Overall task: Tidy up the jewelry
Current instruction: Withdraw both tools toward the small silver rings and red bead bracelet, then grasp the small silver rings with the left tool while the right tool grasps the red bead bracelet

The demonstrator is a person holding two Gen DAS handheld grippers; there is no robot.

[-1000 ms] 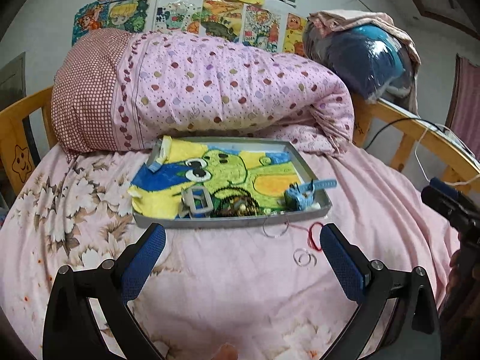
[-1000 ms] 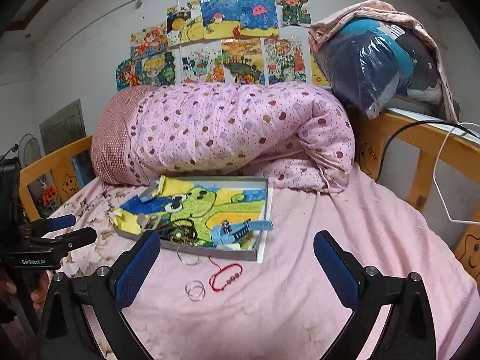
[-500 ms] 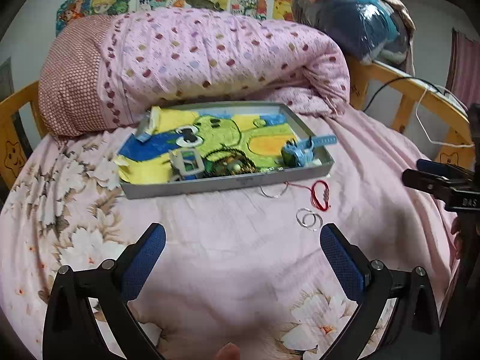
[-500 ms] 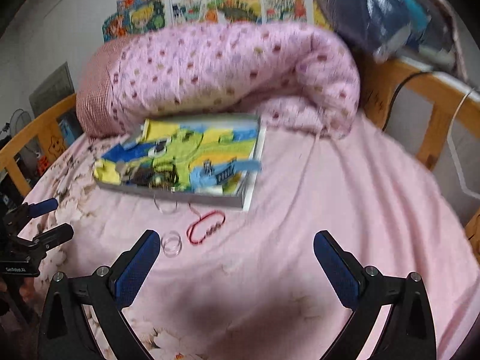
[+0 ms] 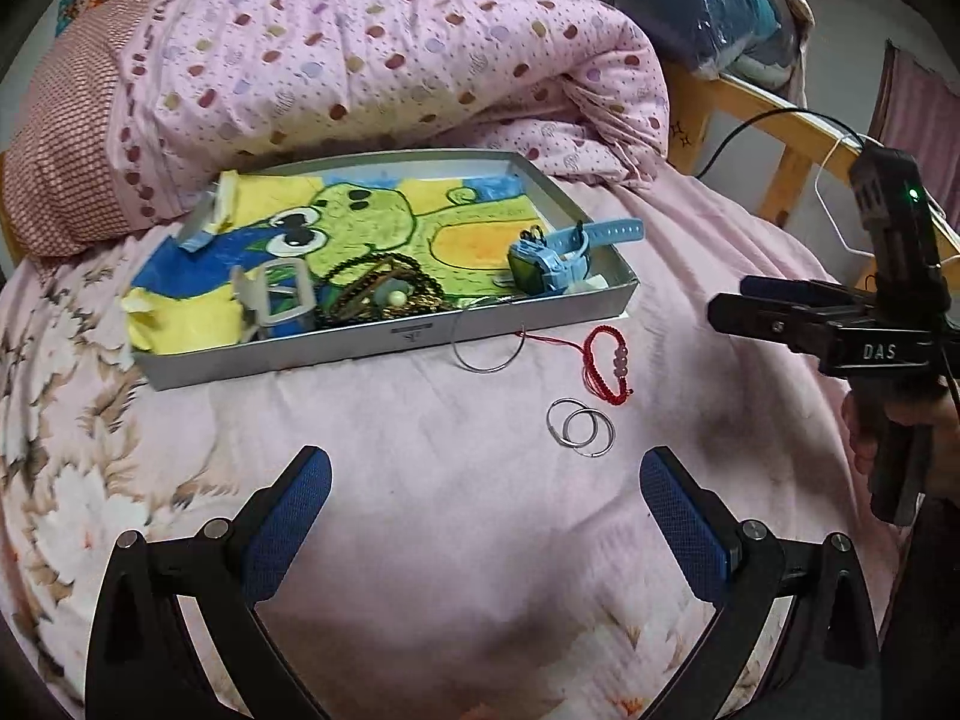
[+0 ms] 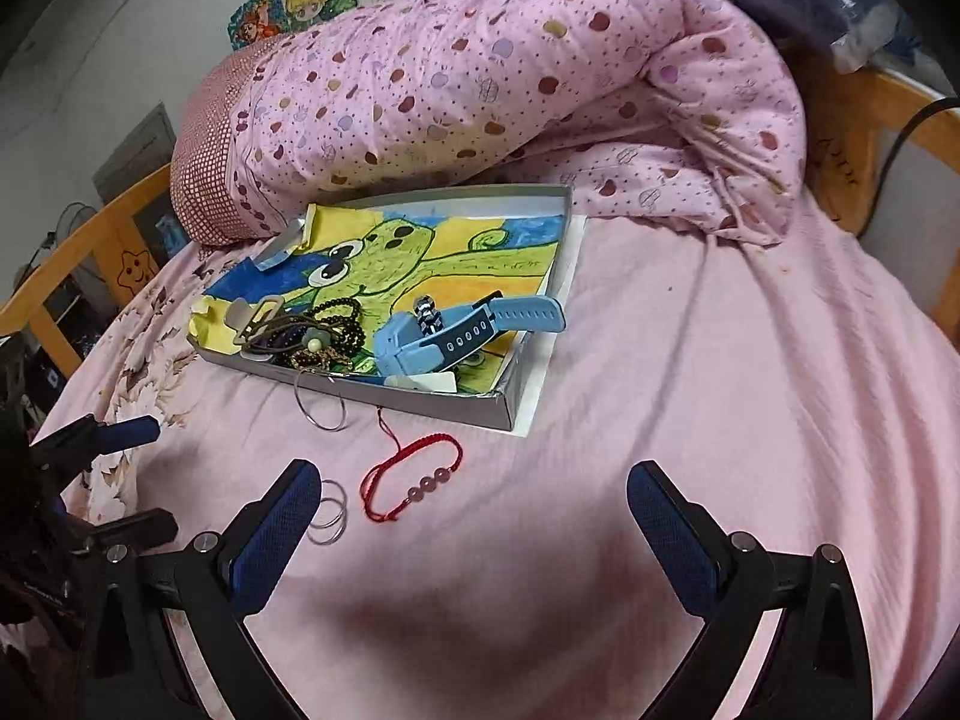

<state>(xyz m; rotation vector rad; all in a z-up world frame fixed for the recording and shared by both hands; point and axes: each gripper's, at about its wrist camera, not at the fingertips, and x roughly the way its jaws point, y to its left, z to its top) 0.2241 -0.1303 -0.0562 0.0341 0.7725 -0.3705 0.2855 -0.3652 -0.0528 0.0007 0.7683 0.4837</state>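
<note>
Both my grippers hung over the pink bedsheet on the near side of the grey tray, and neither carried anything: my left gripper had its blue pads spread wide, and my right gripper was spread just as wide.

Nearest to me, well short of the tray, lay the pair of small silver rings, overlapping each other; in the right wrist view they sat just beside my right gripper's left finger. A little closer to the tray lay the red cord bracelet, its loose thread running toward the tray's near wall. The large silver hoop hung over that wall, half in and half out.

Inside the tray I had the blue watch at the right end, dark bead strands in a tangle at the middle, and a grey buckle-like piece left of them.

So I judged the job roughly half done: three pieces were left outside the tray.
</note>
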